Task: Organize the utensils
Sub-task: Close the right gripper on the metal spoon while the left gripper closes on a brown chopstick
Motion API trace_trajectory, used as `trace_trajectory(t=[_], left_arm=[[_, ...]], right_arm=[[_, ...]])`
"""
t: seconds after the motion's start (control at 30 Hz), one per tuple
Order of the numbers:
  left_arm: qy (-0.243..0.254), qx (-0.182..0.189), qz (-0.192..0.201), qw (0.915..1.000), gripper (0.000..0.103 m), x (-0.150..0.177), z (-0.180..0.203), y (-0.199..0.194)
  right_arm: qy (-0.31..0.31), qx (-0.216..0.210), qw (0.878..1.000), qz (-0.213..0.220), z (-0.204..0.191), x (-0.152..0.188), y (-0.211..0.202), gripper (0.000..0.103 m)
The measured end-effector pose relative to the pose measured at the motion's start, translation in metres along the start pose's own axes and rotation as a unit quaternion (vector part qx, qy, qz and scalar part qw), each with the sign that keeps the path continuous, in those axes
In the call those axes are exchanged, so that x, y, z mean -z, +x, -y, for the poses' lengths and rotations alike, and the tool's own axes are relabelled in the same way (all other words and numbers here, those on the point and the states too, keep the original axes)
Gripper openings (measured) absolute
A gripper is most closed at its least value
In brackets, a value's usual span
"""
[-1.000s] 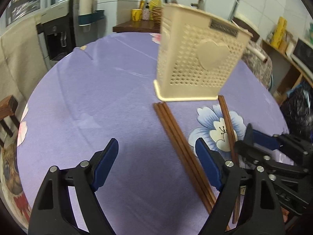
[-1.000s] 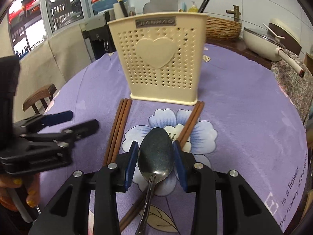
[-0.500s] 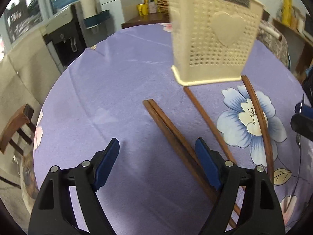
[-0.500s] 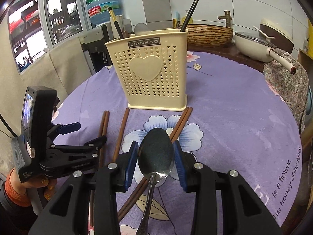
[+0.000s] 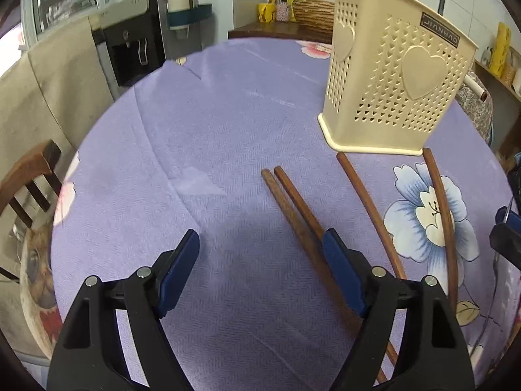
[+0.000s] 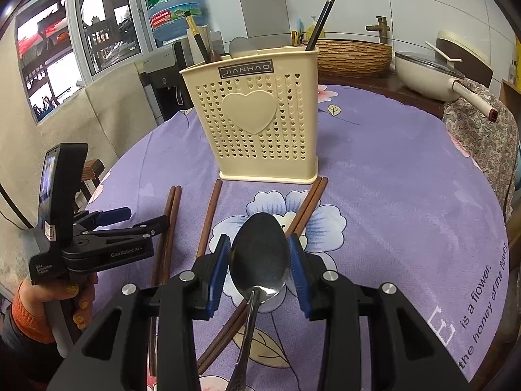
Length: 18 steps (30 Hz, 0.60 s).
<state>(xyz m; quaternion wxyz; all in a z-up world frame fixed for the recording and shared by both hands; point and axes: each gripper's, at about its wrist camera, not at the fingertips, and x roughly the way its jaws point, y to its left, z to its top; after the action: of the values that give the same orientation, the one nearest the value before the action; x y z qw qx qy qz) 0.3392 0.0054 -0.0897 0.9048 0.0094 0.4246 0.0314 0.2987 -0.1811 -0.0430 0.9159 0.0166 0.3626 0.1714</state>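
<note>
I am holding the left gripper (image 5: 260, 272) with its jaws apart and nothing between them, though they have just been closing a little. The chopstick pair (image 5: 294, 210) is lying against its right pad, long axis running ahead toward the holder (image 5: 390, 88). The right gripper (image 6: 259, 265) is clamping the spoon (image 6: 259, 255) by its bowl. The pair's near ends are hidden under the jaw.

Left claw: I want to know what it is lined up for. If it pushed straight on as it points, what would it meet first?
Probably the purple tablecloth: between the open left claw lies only bare cloth. The paired chopsticks pass by its right finger, outside the gap, though depth is unclear.
</note>
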Motion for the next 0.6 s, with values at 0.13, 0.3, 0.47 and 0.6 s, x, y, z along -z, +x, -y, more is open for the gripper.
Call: trace_trajectory(t=[0.13,0.3,0.47,0.6], left_arm=[[-0.001,-0.001,-0.004,1.0,0.071,0.001,-0.005,-0.001],[-0.012,0.012,-0.014,0.9997,0.07,0.0,-0.01,0.005],[-0.005,0.013,-0.025,0.9996,0.044,-0.015,-0.005,0.017],[0.003,0.024,-0.037,0.999,0.028,-0.026,-0.002,0.024]], right_arm=[[0.001,0.0,1.0,-0.001,0.002,0.001,-0.001,0.036],[0.001,-0.001,1.0,-0.004,0.001,0.001,0.003,0.036],[-0.003,0.0,1.0,0.007,-0.003,-0.002,-0.001,0.036],[0.002,0.004,1.0,0.018,0.001,-0.005,-0.005,0.036]])
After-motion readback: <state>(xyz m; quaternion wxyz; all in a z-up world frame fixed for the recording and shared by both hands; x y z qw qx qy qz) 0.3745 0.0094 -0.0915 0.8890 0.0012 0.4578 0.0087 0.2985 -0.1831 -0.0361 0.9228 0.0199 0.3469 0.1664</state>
